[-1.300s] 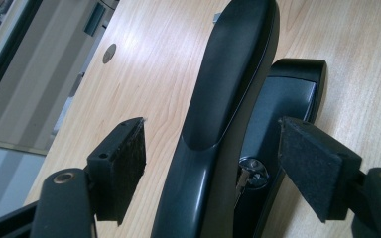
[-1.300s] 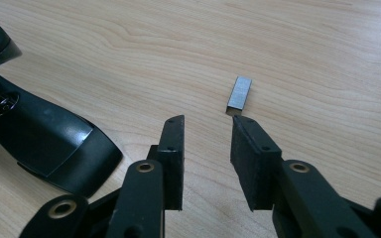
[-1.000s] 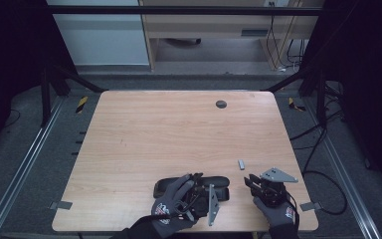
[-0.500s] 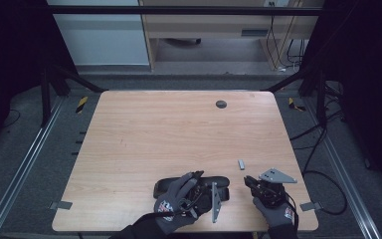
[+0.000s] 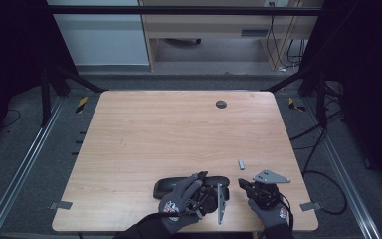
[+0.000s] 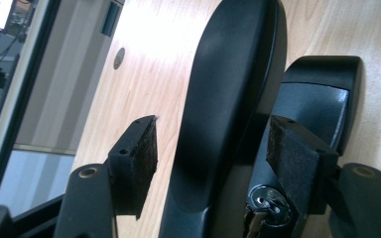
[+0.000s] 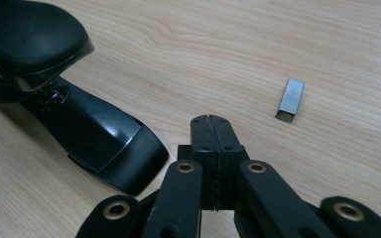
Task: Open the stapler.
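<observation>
— What had changed at the tabletop's near edge?

— The right gripper [image 7: 212, 120] had just been closing; its jaws met with nothing between them, pointed toward the staple strip [image 7: 290, 99] lying loose near the right edge. The left gripper [image 6: 213, 148] had just been narrowing around the black stapler [image 5: 191, 185] (top arm raised), pads not yet pressing.

— And the hands?

— Both gloved hands sat low at the near edge, barely shifted, the left hand [image 5: 181, 204] over the stapler. Loading looked likely next.

A black stapler [image 5: 189, 185] is lying open near the tabletop's front edge, a small staple strip [image 5: 241, 164] resting nearby.
</observation>
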Motion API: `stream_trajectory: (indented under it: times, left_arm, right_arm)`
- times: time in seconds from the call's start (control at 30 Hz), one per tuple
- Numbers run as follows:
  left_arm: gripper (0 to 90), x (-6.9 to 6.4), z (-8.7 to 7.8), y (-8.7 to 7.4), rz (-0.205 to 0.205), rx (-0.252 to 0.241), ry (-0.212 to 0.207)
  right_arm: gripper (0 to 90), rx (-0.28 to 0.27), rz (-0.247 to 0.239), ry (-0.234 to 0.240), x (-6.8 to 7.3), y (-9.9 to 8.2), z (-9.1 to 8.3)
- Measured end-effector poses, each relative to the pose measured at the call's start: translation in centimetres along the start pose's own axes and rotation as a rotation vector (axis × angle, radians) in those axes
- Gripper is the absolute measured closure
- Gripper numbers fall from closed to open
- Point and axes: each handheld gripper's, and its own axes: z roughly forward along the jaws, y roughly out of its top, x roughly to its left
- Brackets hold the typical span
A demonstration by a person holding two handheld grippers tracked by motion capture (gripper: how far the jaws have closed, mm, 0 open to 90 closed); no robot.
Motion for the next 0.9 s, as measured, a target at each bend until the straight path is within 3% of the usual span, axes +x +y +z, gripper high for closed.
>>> stream_trajectory:
  times: [0.6, 0.9]
  left_arm:
    - [49.6, -0.3, 0.2, 0.7, 0.050, 0.018, 0.028]
    - [54.0, -0.7, 0.2, 0.8, 0.053, 0.016, 0.044]
  right_arm:
    - [90.0, 0.027, -0.004, 0.047, 1.1, 0.0, 1.0]
    - [90.0, 0.031, -0.016, 0.078, 1.5, 0.0, 1.5]
